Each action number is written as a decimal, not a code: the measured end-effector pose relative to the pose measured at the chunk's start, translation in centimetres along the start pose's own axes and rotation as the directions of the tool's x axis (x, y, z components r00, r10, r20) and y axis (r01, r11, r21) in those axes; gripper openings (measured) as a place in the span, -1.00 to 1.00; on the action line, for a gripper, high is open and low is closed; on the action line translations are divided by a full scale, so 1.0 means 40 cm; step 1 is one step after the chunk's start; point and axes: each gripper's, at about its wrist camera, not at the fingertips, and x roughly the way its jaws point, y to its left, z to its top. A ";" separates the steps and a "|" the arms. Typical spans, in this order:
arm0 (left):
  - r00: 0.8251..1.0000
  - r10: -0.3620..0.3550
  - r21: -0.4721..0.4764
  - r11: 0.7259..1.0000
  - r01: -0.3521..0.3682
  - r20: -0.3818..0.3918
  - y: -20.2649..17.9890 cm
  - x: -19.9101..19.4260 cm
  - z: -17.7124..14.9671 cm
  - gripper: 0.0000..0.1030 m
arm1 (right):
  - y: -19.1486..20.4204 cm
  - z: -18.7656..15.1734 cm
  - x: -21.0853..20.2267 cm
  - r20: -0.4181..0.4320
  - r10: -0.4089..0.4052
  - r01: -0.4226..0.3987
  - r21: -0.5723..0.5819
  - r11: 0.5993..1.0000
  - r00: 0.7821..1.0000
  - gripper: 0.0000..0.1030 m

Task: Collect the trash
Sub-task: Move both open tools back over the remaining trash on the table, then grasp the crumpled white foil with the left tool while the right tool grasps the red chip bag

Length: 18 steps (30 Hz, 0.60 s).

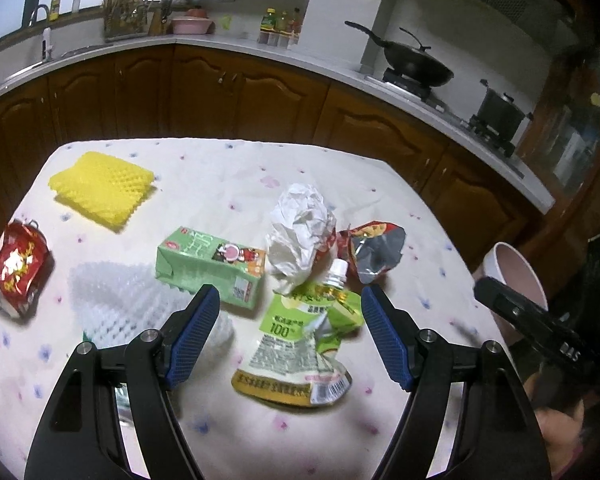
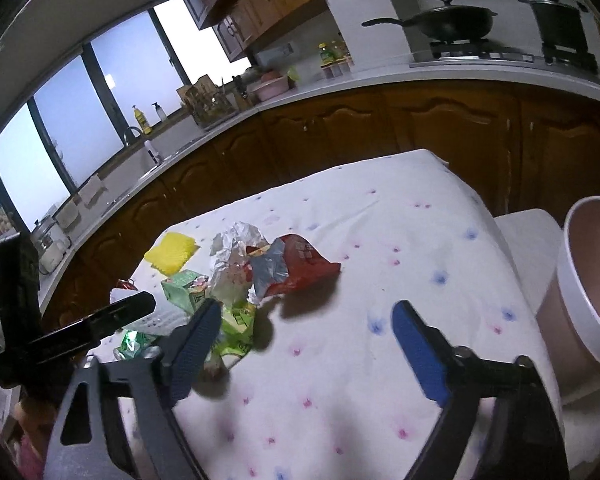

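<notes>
Here both ribbed-padded tools (image 1: 290,300) (image 2: 306,316) gape empty above a crinkled foil pouch (image 1: 296,354).

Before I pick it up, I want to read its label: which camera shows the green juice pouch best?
The left wrist view. There the juice pouch lies flat, whole and well lit between the open fingers, with cap and barcode visible. In the right wrist view the pouch is a crumpled green patch, partly hidden behind one finger.

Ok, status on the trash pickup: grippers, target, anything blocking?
Left gripper open above crumpled green drink pouch. Right gripper open, empty. Pink bin at table's right edge. Nothing blocking.
</notes>
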 end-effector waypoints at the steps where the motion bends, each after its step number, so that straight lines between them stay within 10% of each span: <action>1: 1.000 0.005 0.001 1.000 -0.005 -0.004 0.000 0.006 0.006 0.45 | 0.005 0.007 0.014 -0.007 -0.002 0.002 -0.005 1.000 1.000 0.38; 14: 0.999 0.014 0.046 0.999 -0.011 -0.050 -0.020 0.130 0.080 0.45 | 0.020 0.065 0.184 -0.091 0.009 -0.011 -0.021 1.000 0.996 -0.12; 18: 0.996 0.040 0.074 0.997 -0.034 -0.077 -0.037 0.182 0.093 0.35 | -0.006 0.067 0.215 -0.121 0.007 -0.008 -0.006 1.000 0.993 -0.77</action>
